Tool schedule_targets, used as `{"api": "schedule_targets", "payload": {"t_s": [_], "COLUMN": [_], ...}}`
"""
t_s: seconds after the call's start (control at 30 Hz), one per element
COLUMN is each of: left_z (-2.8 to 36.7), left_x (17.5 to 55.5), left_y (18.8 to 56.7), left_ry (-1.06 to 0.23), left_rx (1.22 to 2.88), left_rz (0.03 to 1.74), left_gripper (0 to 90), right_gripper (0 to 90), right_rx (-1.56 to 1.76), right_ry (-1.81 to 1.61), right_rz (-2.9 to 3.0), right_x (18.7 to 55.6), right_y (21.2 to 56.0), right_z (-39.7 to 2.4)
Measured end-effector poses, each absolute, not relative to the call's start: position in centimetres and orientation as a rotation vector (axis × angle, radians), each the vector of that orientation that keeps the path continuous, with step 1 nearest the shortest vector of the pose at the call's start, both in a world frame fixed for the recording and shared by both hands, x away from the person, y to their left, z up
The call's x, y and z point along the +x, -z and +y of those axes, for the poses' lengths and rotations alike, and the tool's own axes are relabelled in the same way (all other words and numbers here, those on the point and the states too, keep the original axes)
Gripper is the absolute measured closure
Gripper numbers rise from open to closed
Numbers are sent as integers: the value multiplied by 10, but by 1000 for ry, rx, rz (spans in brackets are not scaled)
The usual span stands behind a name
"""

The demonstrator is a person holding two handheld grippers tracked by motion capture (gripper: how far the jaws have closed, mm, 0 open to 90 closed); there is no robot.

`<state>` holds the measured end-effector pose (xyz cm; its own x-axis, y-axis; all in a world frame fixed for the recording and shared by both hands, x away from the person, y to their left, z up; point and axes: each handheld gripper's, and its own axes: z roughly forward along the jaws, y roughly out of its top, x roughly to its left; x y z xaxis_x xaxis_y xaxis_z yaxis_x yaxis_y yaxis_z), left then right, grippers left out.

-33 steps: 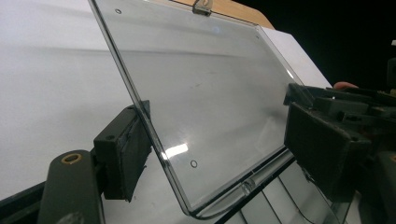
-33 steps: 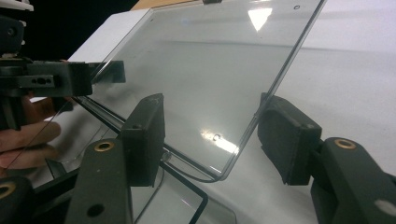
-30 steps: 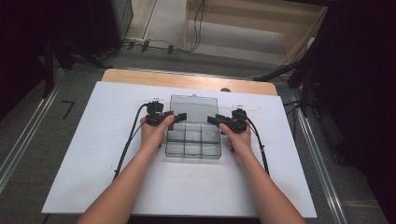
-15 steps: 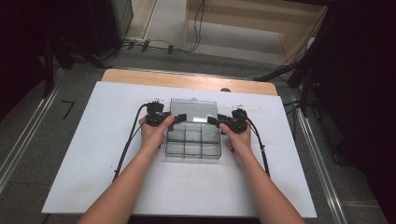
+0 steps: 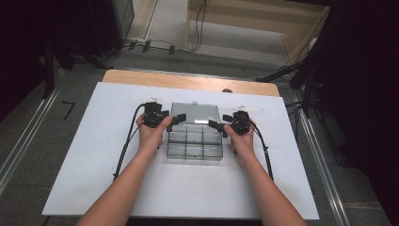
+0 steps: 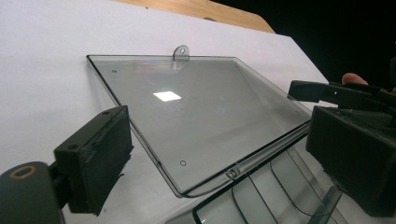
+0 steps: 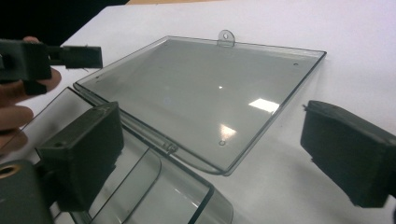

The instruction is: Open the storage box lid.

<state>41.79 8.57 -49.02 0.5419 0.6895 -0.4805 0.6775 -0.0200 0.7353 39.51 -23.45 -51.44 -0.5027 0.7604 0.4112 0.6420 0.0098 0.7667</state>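
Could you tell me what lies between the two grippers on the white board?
In the high view, the clear compartment box with its lid laid open flat lies between the left gripper and the right gripper.

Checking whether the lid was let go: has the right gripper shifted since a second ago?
No. The right gripper stays at the box, its fingers just opened.
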Motion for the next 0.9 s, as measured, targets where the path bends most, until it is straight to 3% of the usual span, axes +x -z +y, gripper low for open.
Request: {"api": "schedule_targets", "payload": {"t_s": [0.4,0.9], "left_z": [101,116], "left_x": [404,383], "left_y": [479,467], "left_ry": [-26,-34], "left_rx": [1697,1705], "left_rz": [1097,1033], "left_gripper": [0,0], "right_gripper": [0,0], "right_rx": [1388,1334], "right_ry": [-1502,-1487], "right_rz": [2148,2128], "right_x": [377,349], "right_y": [505,499], "right_z": [-235,-250]}}
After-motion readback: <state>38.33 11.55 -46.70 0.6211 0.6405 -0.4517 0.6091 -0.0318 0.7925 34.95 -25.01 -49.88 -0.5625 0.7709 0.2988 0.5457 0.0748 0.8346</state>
